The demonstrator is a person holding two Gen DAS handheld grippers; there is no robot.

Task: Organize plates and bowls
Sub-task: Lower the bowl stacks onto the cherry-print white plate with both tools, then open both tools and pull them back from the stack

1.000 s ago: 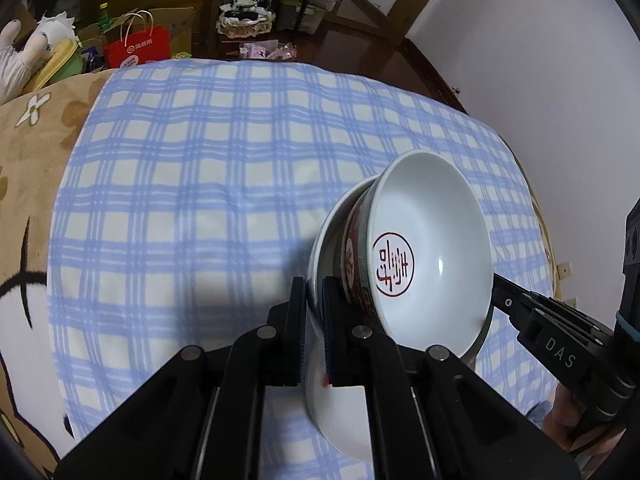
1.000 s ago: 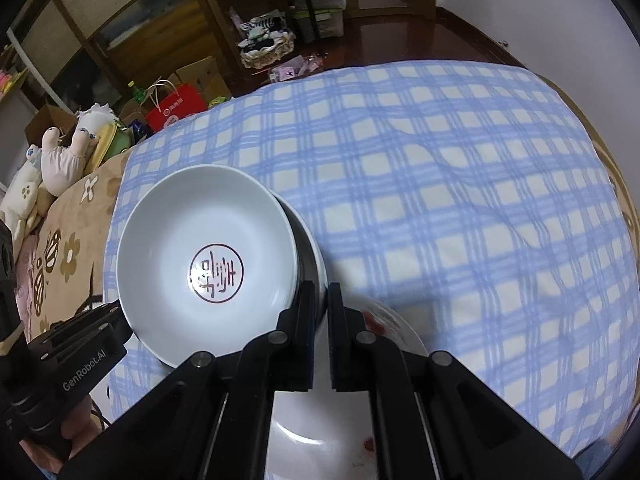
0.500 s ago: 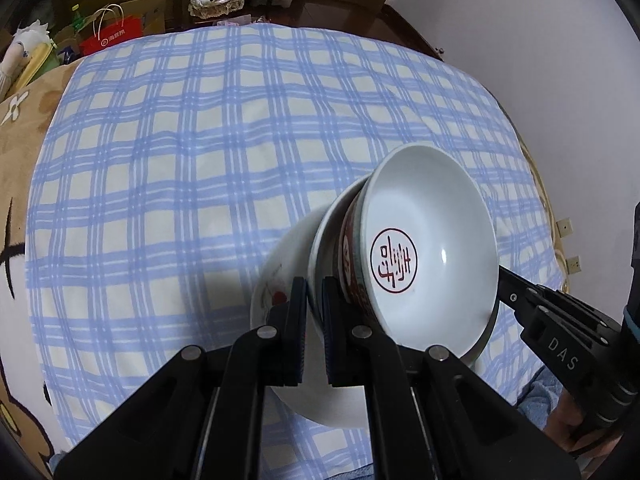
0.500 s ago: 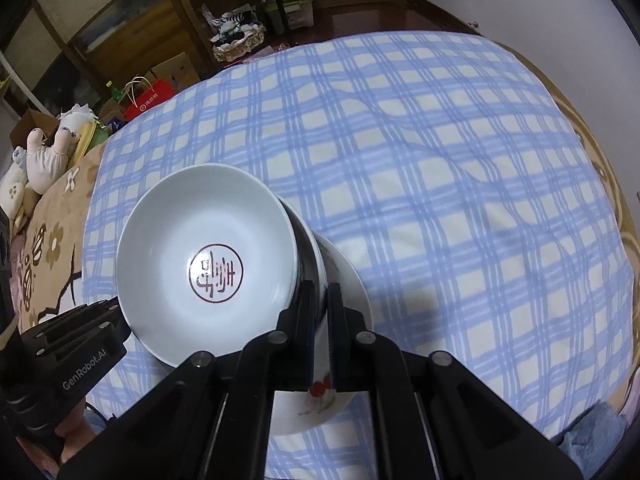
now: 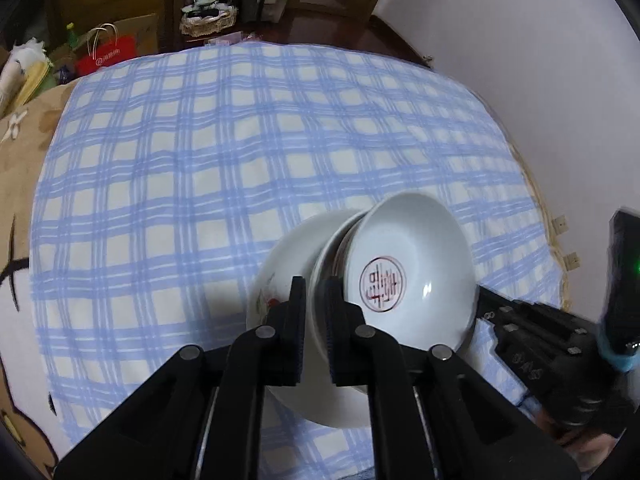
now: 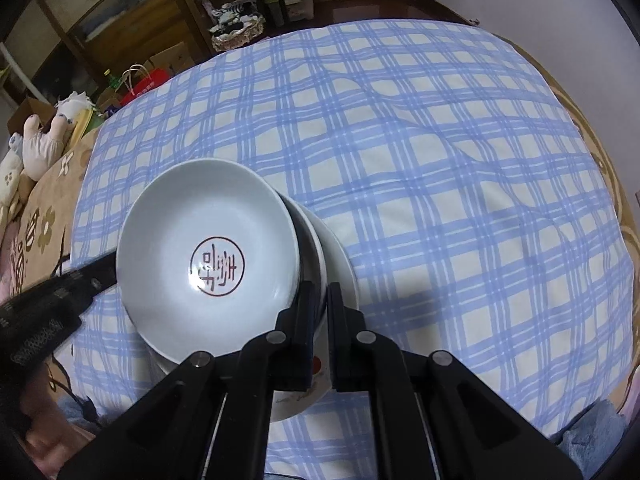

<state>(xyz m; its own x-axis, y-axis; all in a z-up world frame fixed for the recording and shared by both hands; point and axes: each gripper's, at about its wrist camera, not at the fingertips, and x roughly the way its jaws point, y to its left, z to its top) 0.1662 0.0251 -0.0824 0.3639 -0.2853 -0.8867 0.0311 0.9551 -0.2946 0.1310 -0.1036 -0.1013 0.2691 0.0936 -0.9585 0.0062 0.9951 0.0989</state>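
1. Over the near edge of the checked cloth (image 5: 200,160), in the left wrist view, you are holding the stack close to its landing spot. A second ago the flowered plate (image 5: 276,272) was mostly hidden under the fingers. Now its rim fans out to the left of the stack.
2. Same view: the seal bowl (image 5: 412,280) sits nested in the lower bowl (image 5: 326,252), and the pair is tipped towards the camera. Your left gripper (image 5: 316,292) is clamped on the lower bowl's rim. Its jaws have just eased apart by a hair, with the rim between them and the pads on it.
3. From the right wrist view, the plate has slid from the bottom of the picture to right beneath the two bowls. It shows as a white crescent on their right side, with its red motif between the fingers.
4. Same view: your right gripper (image 6: 319,296) is closed tight on the lower bowl's rim, opposite the left one.
5. For the task, this reads as the bowls being lined up on the plate, so one pile is nearly made. You cannot tell from either view whether the lower bowl's foot already rests on the plate. Level the tilt and let it seat before you release both rims.
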